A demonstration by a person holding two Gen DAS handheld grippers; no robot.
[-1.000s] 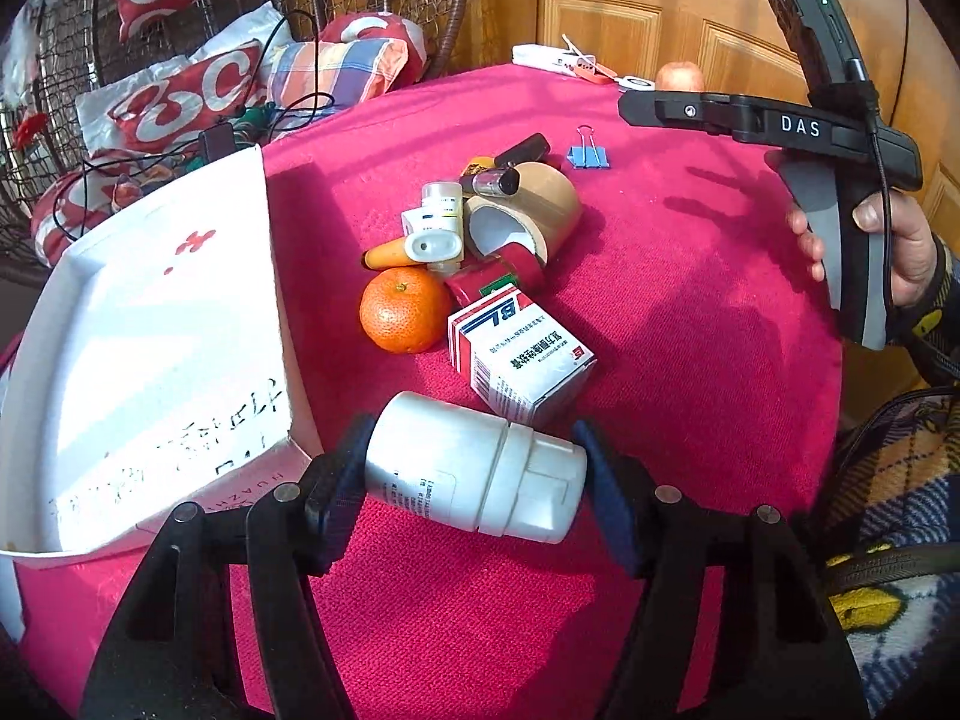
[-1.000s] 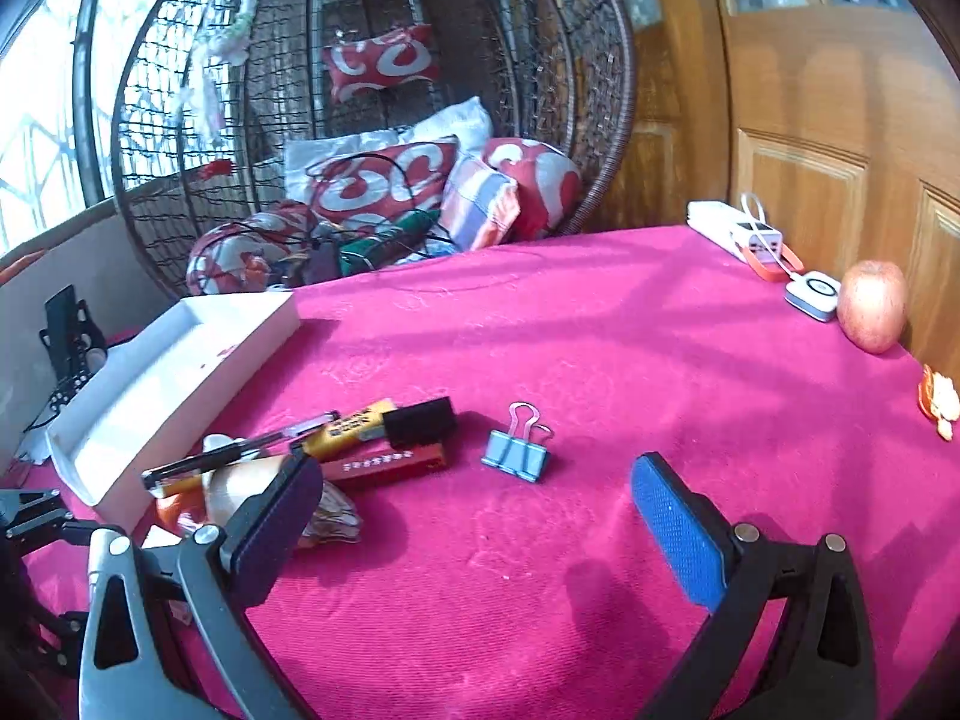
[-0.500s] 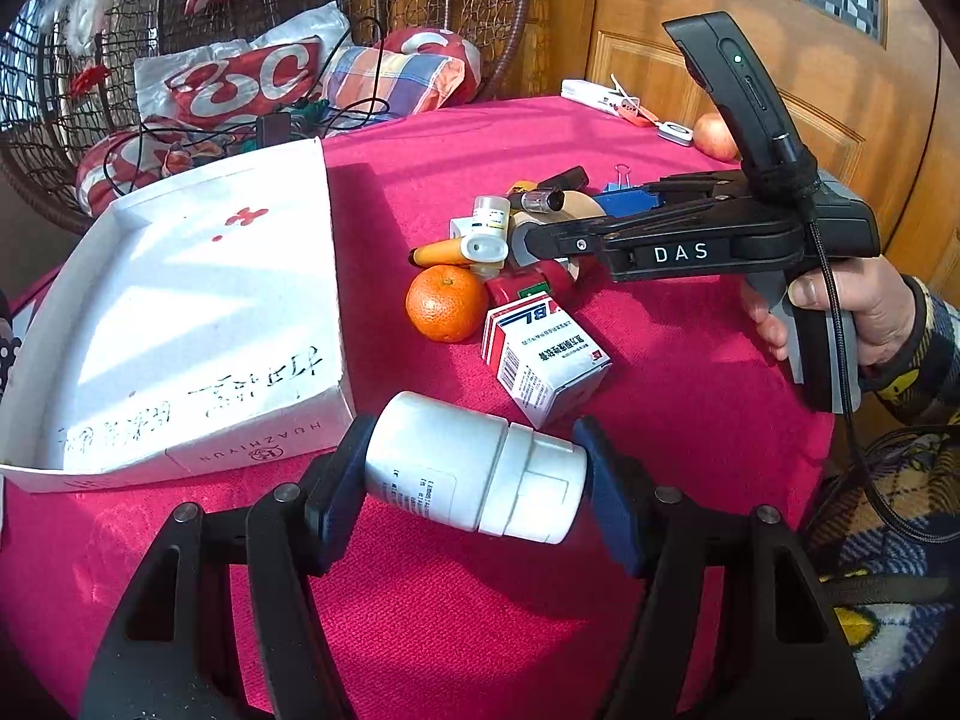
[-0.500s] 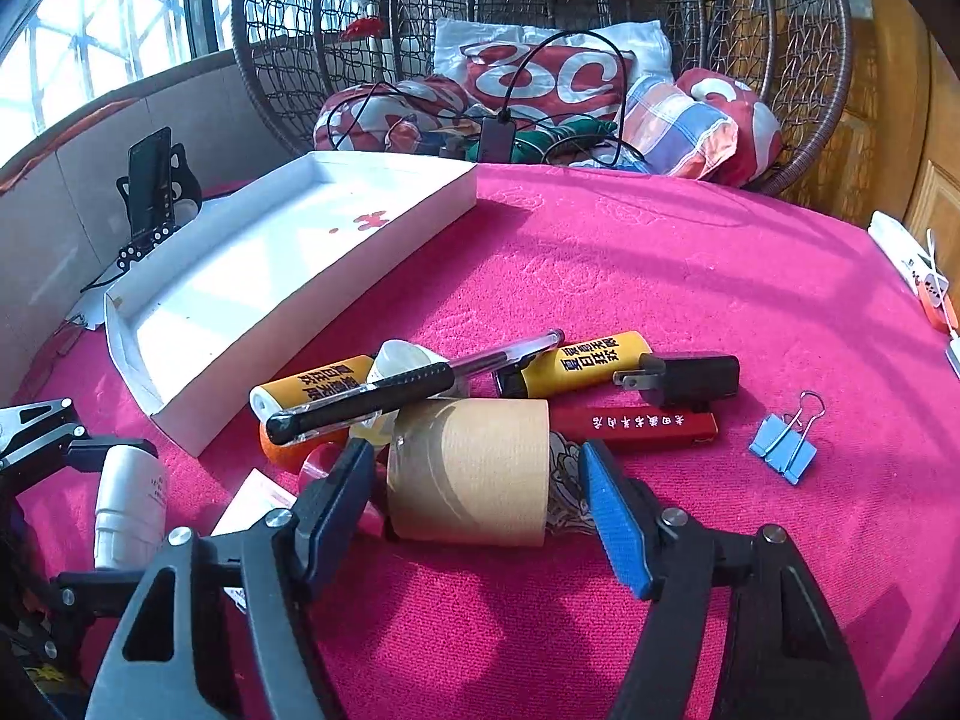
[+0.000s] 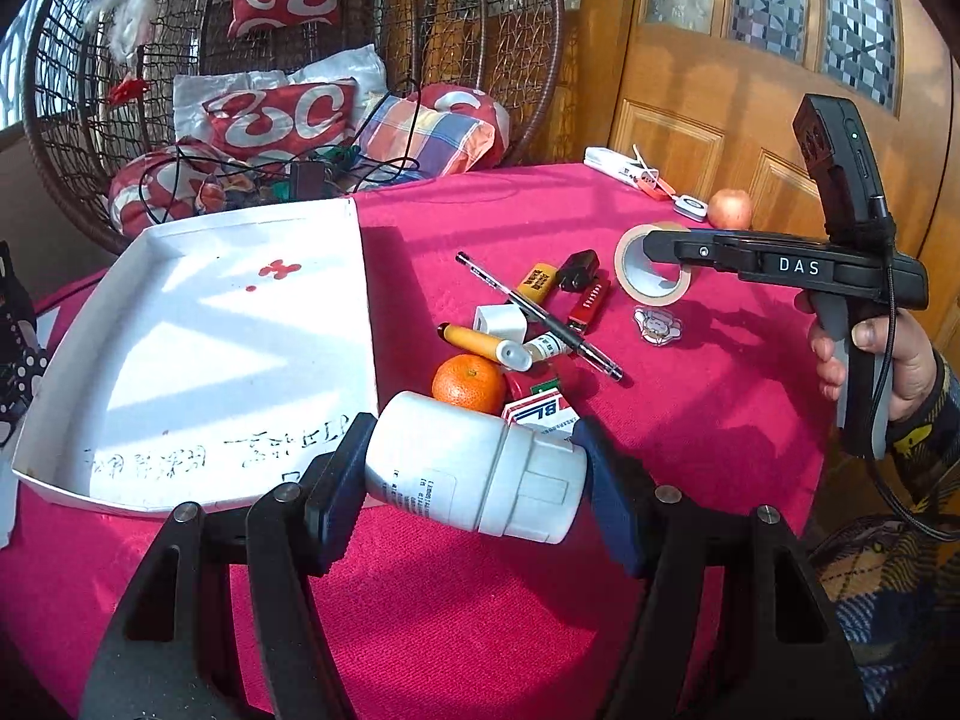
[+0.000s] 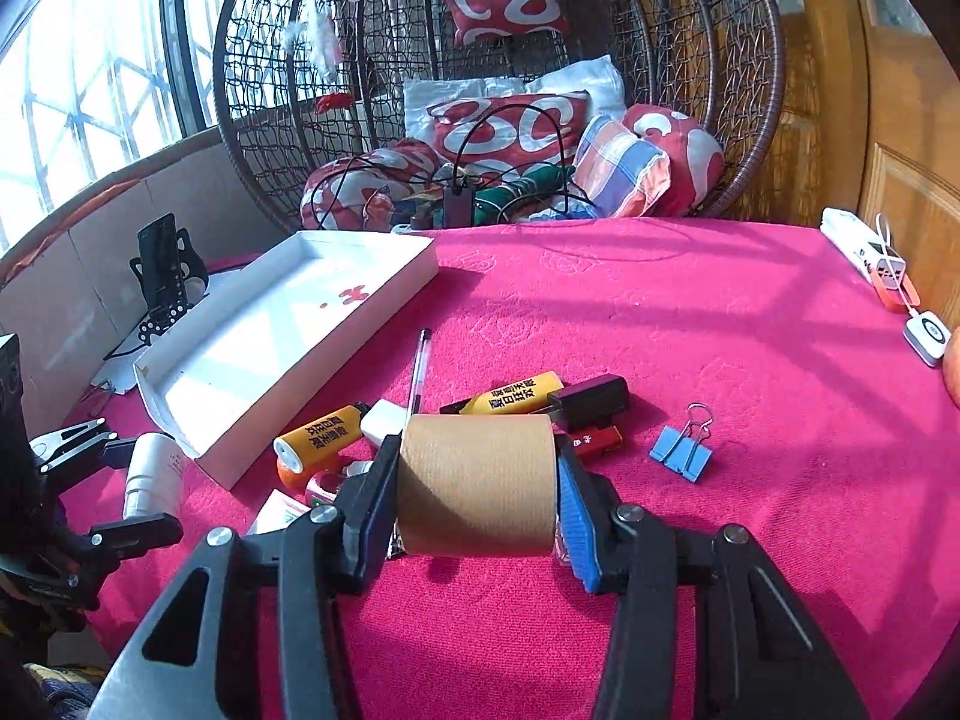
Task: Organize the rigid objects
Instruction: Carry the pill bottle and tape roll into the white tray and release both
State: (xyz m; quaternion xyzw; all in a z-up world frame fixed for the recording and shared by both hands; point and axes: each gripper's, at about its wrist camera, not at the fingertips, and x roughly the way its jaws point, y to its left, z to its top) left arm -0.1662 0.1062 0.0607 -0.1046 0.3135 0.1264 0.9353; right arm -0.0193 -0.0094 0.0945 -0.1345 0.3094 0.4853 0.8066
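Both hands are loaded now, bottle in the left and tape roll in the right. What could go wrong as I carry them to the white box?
1. The white bottle is pinched end to end by the left gripper; it is smooth and tilted, so it may slip out.
2. The right gripper jaws are closing on the tape roll, which could squash or pop free.
3. The pen lies across the clutter by the white box; a low pass may sweep it away.

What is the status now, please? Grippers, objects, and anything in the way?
Left gripper shut on white bottle. Right gripper closing, jaws on tape roll. White tray holds nothing; path looks free.
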